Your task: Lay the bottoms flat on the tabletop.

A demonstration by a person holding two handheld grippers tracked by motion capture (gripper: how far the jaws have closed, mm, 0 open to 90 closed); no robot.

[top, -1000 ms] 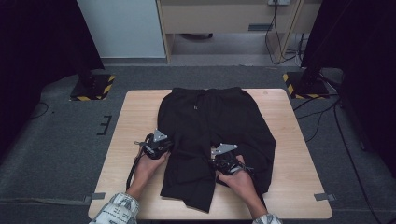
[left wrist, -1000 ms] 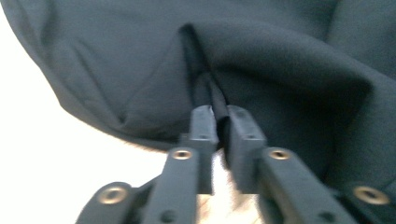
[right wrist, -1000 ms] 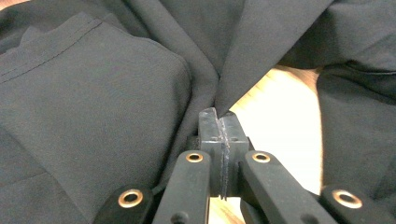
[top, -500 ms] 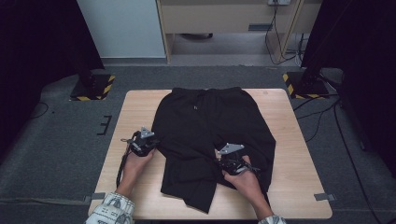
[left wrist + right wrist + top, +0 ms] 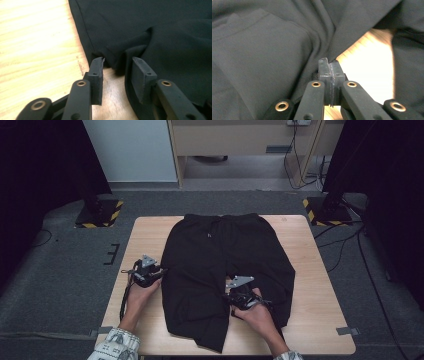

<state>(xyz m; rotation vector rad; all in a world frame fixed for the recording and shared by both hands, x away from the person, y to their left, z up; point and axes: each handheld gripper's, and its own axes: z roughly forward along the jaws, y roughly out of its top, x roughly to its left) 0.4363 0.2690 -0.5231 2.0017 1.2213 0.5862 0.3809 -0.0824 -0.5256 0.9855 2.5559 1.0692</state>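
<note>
Spread flat before me, the black shorts lie waistband away from me, a pale drawstring at the top, both legs reaching back toward my hands. Creases gather in the fabric between the two legs.

My left claw sits at the outer edge of the left leg, low on the bench. Its jaws have just been opening and now stand apart, released; a fold of the hem hangs in the gap between them, and neither pad presses on it. In the high view that claw rests just beside the cloth's left edge.

My right claw is clenched on the shorts, pads pressed together with a thin edge of cloth pinched at the inner side of one leg, where bare wood shows just to its right. From above it lies between the two legs.

Beneath both claws is the pale wooden bench. Beyond it lies grey carpet, with black-and-yellow striped stand feet at the far corners and a light cabinet behind.
</note>
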